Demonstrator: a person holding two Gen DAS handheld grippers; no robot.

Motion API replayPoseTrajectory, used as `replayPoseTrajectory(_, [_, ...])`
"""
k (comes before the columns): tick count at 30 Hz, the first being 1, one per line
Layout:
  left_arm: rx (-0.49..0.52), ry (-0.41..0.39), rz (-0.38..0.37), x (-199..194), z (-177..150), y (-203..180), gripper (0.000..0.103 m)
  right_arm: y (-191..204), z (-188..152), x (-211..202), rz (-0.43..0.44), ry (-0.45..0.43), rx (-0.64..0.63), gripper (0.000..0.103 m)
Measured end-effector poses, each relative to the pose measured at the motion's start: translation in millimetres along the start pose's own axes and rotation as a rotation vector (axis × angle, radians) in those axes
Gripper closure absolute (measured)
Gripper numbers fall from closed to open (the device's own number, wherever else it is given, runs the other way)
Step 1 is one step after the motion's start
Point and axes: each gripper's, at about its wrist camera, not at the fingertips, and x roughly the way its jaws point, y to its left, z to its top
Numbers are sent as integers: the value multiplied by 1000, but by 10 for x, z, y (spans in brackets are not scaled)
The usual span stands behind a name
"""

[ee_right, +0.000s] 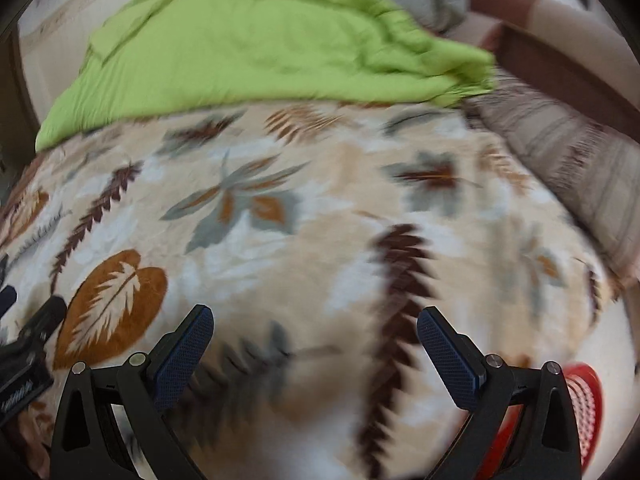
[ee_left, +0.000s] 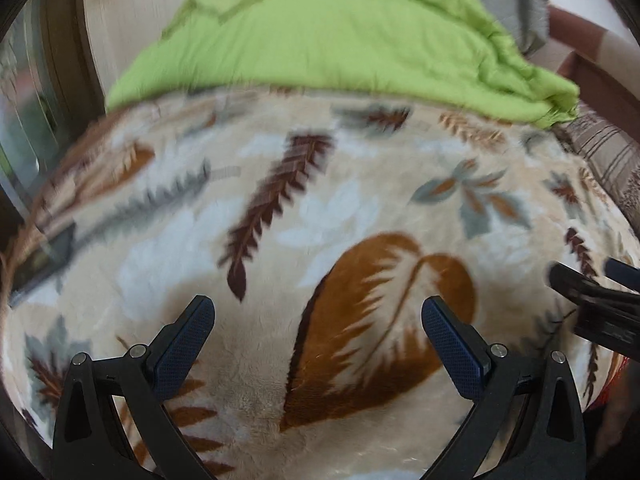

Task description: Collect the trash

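Observation:
No trash shows in either view. My left gripper is open and empty above a beige blanket with a leaf print. My right gripper is open and empty above the same blanket. The right gripper shows at the right edge of the left wrist view. The left gripper shows at the left edge of the right wrist view. A red perforated basket stands low on the right, beside the bed, partly behind my right finger. Both views are blurred by motion.
A green quilt lies bunched across the far part of the bed, also in the right wrist view. A striped brown pillow and a wooden headboard are on the right. A window frame is on the left.

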Motion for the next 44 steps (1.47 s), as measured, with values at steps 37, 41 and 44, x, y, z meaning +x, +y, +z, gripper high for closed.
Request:
replayPoseTrajectory(37, [-4,17,63,655,258,93,0,445,459,1089,35,25,40,0])
replayPoseTrajectory(41, [-4,15,52,653,263,117,0,444,459,1089,35,25,40,0])
replayPoseTrajectory(44, [2,12,51,653,259,120,0,444,459,1089,36,24,41,0])
